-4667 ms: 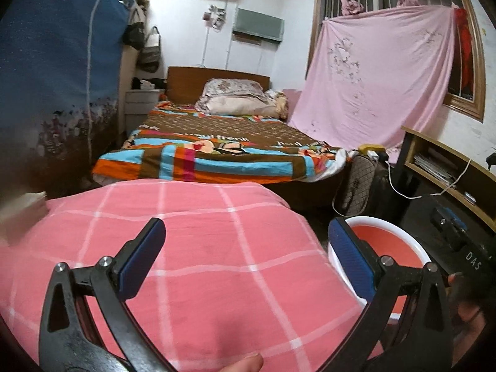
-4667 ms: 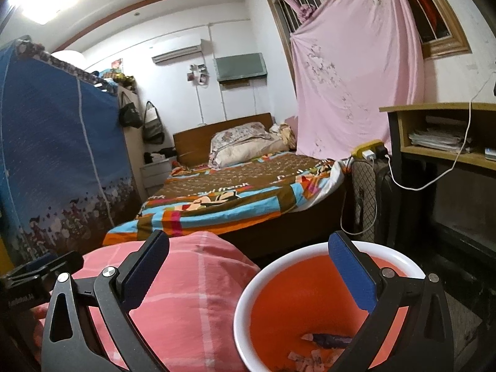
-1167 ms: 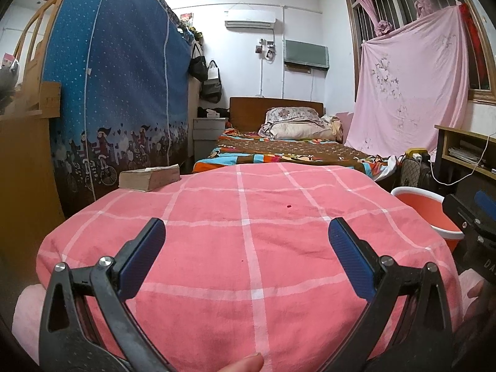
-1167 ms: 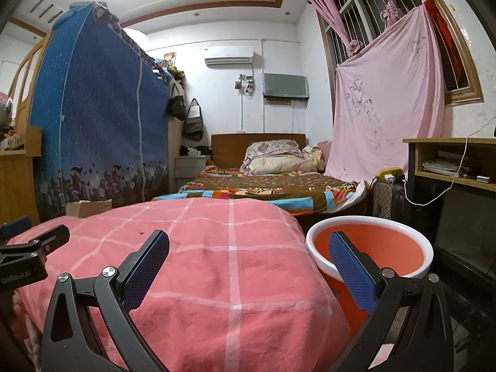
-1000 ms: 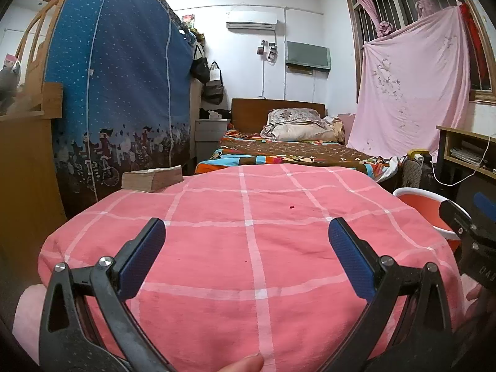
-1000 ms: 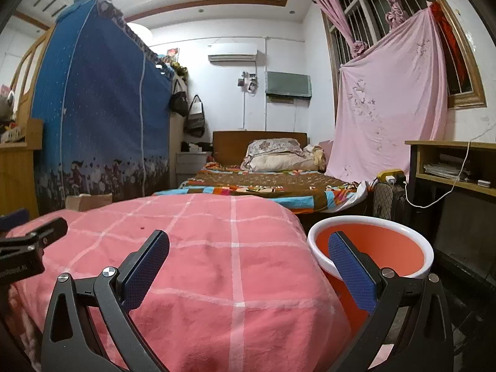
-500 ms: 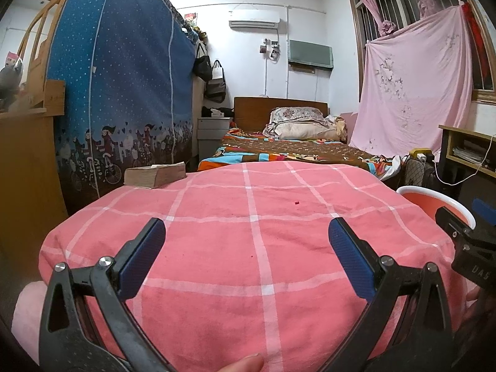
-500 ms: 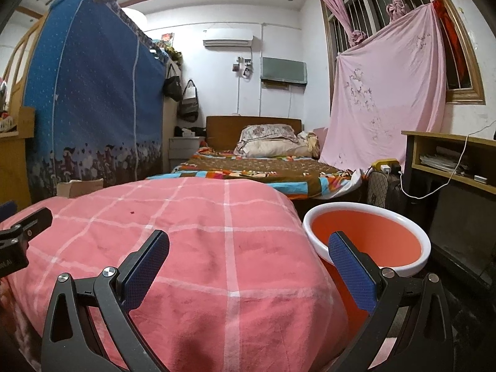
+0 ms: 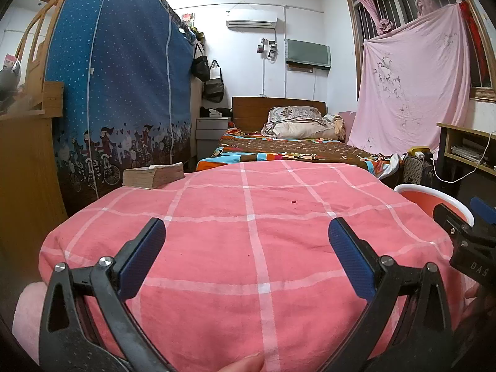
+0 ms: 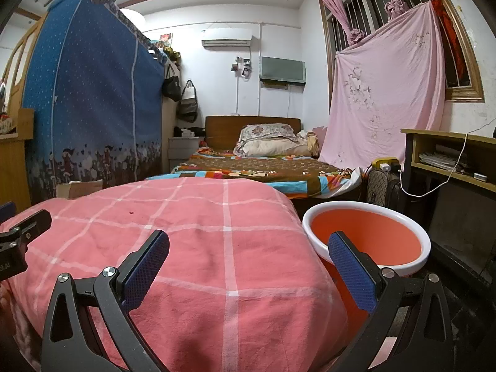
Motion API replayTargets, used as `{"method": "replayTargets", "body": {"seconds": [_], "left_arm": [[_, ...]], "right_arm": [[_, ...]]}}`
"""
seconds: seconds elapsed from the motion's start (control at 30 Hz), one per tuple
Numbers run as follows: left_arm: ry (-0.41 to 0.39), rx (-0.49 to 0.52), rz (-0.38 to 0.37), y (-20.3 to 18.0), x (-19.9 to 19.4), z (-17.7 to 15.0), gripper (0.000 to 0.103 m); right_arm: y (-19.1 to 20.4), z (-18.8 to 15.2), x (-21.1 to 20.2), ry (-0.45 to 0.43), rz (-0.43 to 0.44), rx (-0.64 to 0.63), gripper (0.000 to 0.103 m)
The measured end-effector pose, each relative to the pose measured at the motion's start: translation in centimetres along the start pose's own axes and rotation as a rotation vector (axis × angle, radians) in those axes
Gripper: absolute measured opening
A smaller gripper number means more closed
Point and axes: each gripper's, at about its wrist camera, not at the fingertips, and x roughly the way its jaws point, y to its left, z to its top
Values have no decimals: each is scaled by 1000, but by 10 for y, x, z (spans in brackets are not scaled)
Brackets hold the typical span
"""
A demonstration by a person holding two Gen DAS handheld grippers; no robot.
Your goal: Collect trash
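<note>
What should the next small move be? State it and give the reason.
Probably ease the left hand-held gripper forward to the small red scrap on the pink checked cover. Both hand-held grippers are open and empty, and the orange bin stands beside the cover.

**Cloth-covered surface in front, bucket at three o'clock**

The checked cloth [image 9: 248, 248] spreads dead ahead at twelve o'clock. A book [image 9: 153, 175] lies on its far corner at eleven o'clock. The bucket [image 10: 365, 235] stands just beside the cloth's edge at three o'clock. The bed [image 9: 288, 152] lies behind the cloth; the wardrobe [image 9: 117, 86] stands at ten o'clock, the shelf [image 10: 449, 161] at two.
</note>
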Motion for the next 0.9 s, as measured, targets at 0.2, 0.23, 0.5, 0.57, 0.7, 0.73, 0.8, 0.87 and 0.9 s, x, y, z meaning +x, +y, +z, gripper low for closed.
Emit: {"method": "replayTargets", "body": {"seconds": [0.2,0.23,0.5,0.57,0.7,0.73,0.8,0.87,0.9], "left_arm": [[1,-1,0,0,0,0,91],[0,-1,0,0,0,0,91],[2,0,0,0,0,0,91],[2,0,0,0,0,0,91],[2,-2,0,0,0,0,91],[1,-1,0,0,0,0,91],[1,-1,0,0,0,0,91],[2,0,0,0,0,0,91],[3,0,0,0,0,0,91]], "right_arm": [[-1,0,0,0,0,1,103],[-1,0,0,0,0,1,103],[-1,0,0,-1,1,1,103],[-2,0,0,0,1,1,103],[-2,0,0,-1,1,1,103],[-2,0,0,-1,1,1,103],[-2,0,0,-1,1,2,103],[-2,0,0,-1,1,2,103],[-2,0,0,-2,1,2,103]]}}
